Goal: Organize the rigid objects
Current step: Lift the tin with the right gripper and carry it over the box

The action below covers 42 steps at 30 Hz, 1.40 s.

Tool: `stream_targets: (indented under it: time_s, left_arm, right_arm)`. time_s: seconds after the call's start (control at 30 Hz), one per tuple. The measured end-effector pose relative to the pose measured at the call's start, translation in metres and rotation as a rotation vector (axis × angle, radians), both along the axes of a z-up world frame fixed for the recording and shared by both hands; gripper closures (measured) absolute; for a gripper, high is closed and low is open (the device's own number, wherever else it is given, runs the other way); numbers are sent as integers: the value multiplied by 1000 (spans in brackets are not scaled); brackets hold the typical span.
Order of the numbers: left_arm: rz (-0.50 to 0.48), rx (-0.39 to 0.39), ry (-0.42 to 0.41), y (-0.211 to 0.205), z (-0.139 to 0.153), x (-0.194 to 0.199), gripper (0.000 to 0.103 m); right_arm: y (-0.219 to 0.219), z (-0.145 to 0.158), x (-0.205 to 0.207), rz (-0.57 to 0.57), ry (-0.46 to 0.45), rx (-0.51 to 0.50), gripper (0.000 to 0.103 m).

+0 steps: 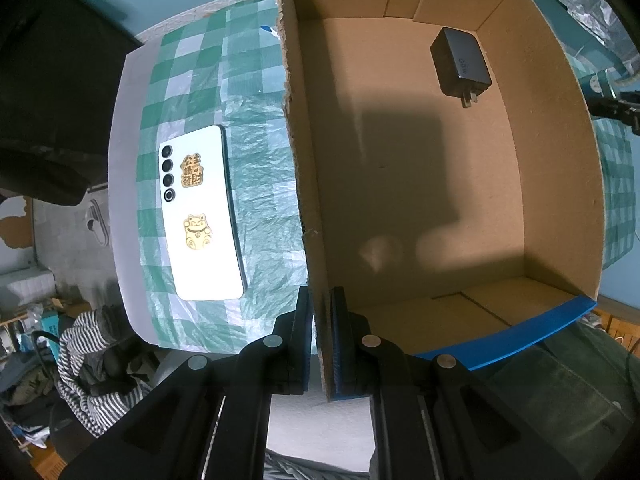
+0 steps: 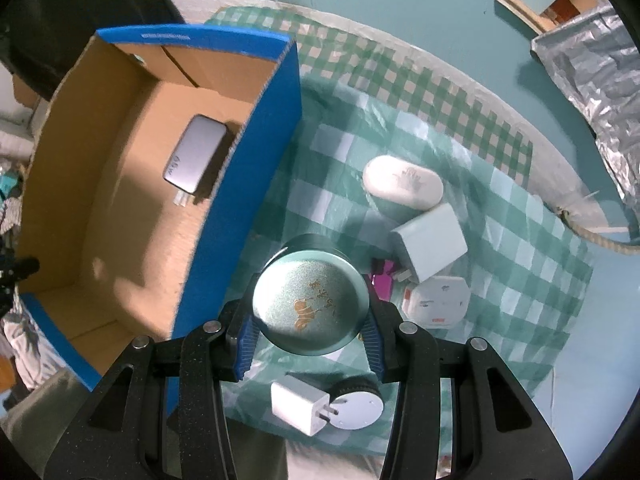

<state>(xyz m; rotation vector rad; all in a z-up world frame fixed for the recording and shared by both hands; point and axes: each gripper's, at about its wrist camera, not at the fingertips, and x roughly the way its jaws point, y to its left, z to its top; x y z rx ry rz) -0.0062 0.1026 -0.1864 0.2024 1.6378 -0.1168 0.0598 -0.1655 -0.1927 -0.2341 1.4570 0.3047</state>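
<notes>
An open cardboard box (image 1: 420, 184) with blue outer sides (image 2: 248, 184) stands on a green checked cloth. A dark charger (image 1: 460, 62) lies flat inside it (image 2: 196, 160). My left gripper (image 1: 322, 340) is shut on the box's near wall, one finger inside and one outside. My right gripper (image 2: 308, 336) is shut on a round teal tin (image 2: 310, 300) with a gold design on its lid, held above the cloth just right of the box. A white phone (image 1: 202, 216) with gold stickers lies face down left of the box.
On the cloth (image 2: 500, 240) right of the box lie a white oval case (image 2: 402, 182), a pale blue charger (image 2: 430, 242), a white octagonal plug (image 2: 438, 300), a pink item (image 2: 384, 276), a white cube charger (image 2: 300, 404) and a round disc (image 2: 356, 406). Crumpled foil (image 2: 592, 72) sits far right.
</notes>
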Motion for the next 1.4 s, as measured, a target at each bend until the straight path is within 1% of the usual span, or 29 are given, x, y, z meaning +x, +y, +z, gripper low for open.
stream_targets:
  time_s: [0.33, 0.57, 0.7, 0.83, 1.03, 1.17, 1.27, 1.4]
  left_arm:
    - [9, -5, 0, -1, 0, 0, 94]
    - [13, -8, -1, -1, 1, 0, 94]
    - [15, -10, -2, 0, 1, 0, 94]
    - [15, -14, -3, 0, 1, 0, 94]
    - [19, -13, 0, 0, 1, 1, 94]
    - [20, -13, -1, 0, 2, 1, 94]
    - [24, -14, -2, 0, 2, 0, 94]
    - [27, -12, 0, 1, 1, -2, 94]
  right_arm:
    - [12, 33, 4, 51, -49, 0, 59]
    - [25, 51, 7, 88, -75, 25, 59]
    - [34, 62, 10, 100, -83, 58, 59]
    - [48, 67, 13, 124, -93, 73, 59]
    - [69, 59, 15, 163, -78, 82, 59]
    - [79, 45, 15, 186, -52, 64, 59]
    - [85, 32, 14, 201, -15, 58, 59]
    - [88, 18, 13, 205, 5, 42, 59]
